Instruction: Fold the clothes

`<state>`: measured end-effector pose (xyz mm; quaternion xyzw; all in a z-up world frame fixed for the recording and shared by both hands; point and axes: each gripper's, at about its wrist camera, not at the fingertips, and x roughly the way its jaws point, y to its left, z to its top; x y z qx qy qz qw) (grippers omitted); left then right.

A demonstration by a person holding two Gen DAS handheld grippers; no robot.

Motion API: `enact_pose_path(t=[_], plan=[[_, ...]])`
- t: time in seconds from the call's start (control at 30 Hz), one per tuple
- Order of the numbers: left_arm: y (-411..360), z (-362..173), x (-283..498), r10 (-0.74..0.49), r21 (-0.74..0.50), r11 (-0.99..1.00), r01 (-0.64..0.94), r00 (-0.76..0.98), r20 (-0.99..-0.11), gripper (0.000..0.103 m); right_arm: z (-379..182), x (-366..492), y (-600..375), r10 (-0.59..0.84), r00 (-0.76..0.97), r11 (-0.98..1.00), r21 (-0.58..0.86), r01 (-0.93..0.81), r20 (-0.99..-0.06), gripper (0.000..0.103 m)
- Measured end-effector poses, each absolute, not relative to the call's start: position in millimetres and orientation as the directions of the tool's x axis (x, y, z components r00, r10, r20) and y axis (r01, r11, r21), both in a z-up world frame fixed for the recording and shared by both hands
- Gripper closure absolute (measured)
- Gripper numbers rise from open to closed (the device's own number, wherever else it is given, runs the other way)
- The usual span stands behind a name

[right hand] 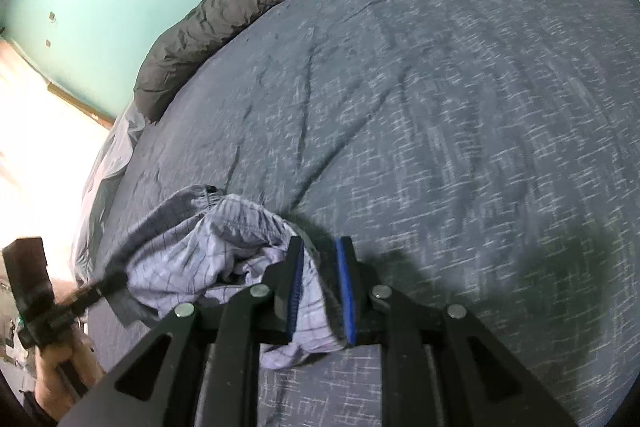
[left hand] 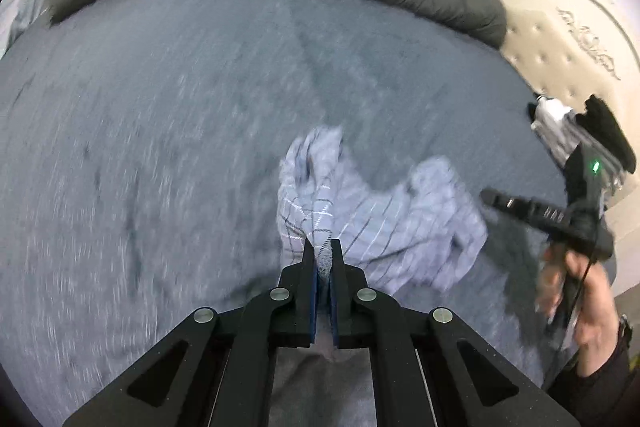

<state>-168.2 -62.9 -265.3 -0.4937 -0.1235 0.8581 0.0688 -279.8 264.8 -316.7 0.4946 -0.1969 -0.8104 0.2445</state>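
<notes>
Left wrist view: left claw is pinched nearly closed on a bunched fold of the shorts, cloth squeezed between the blue pads. The rest of the pale checked shorts spreads ahead and to the right of the tips, lying crumpled on the bed. Right claw comes in from the right, near the shorts' far edge; from this side I cannot tell its gap. A hand grips its handle. Picture is motion-blurred.

Right wrist view: right claw is partly open, with a fold of the shorts hanging between the pads and touching the left one; a firm pinch is not visible. Most of the cloth lies left of the tips. Left claw grips the left edge. Grey rolled duvet lies along the bed's far edge.
</notes>
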Motion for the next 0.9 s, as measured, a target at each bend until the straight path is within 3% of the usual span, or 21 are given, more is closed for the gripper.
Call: enact_pose_path(t=[0.1,0.17,0.2,0.23,0.5,0.9], plan=[[-70.3,-282.7,-159.9,0.230,-0.297,-0.953,0.060,-0.495,-0.838,0.094,-318.3,-276.5,256.0,-0.596,-0.377,-0.801,0.558,0.217,-0.709,0.086],[-74.9,-289.4,-155.4,0.226,-0.315,-0.944,0.097,-0.505,-0.833,0.073,-319.2,-274.7,250.7,-0.594,-0.370,-0.804,0.549,0.228,-0.715,0.085],[-78.2,-292.3,-153.9,0.226,-0.328,-0.937,0.117,-0.511,-0.829,0.049,-320.1,-273.8,248.5,-0.593,-0.366,-0.805,0.547,0.232,-0.717,0.085],[-82.4,-294.9,-152.9,0.228,-0.344,-0.929,0.138,-0.519,-0.824,0.036,-321.2,-273.0,246.5,-0.591,-0.362,-0.806,0.543,0.235,-0.721,0.085],[-90.7,-319.9,-159.1,0.181,-0.333,-0.916,0.222,-0.511,-0.841,0.033,-325.8,-272.9,236.3,-0.589,-0.347,-0.808,0.536,0.246,-0.729,0.076],[-85.2,-342.0,-167.6,0.188,-0.341,-0.909,0.238,-0.496,-0.848,0.026,-326.7,-274.8,232.6,-0.594,-0.346,-0.804,0.544,0.240,-0.726,0.075]])
